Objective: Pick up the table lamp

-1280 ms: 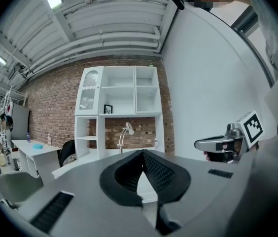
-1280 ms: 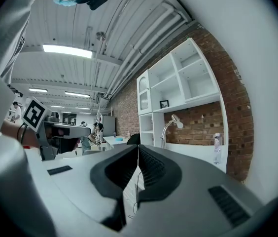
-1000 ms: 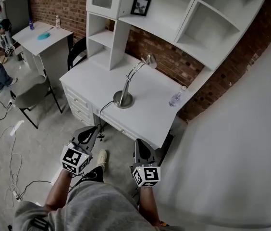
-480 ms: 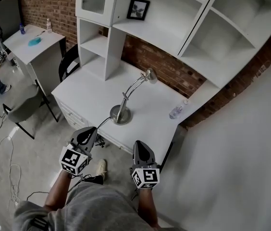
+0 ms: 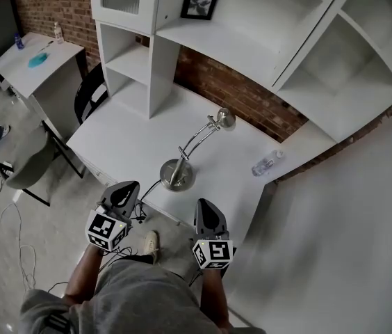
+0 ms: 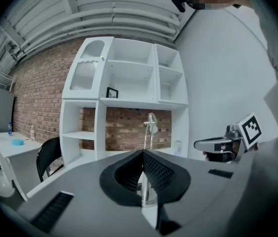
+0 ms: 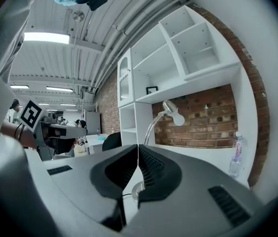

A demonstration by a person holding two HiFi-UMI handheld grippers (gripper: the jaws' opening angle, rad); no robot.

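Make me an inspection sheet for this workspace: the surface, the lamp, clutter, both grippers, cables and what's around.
Surface: white desk, mostly bare.
Job's things: table lamp upright near the front edge, untouched.
Clutter: water bottle standing at the desk's right end; picture frame on the shelf unit.
Grippers: left gripper and right gripper both shut and empty, pointing at the lamp, neither touching it.
Cables: lamp cord runs off the front edge; loose cables on the floor.
Surroundings: brick wall, black chair, grey chair, side table.
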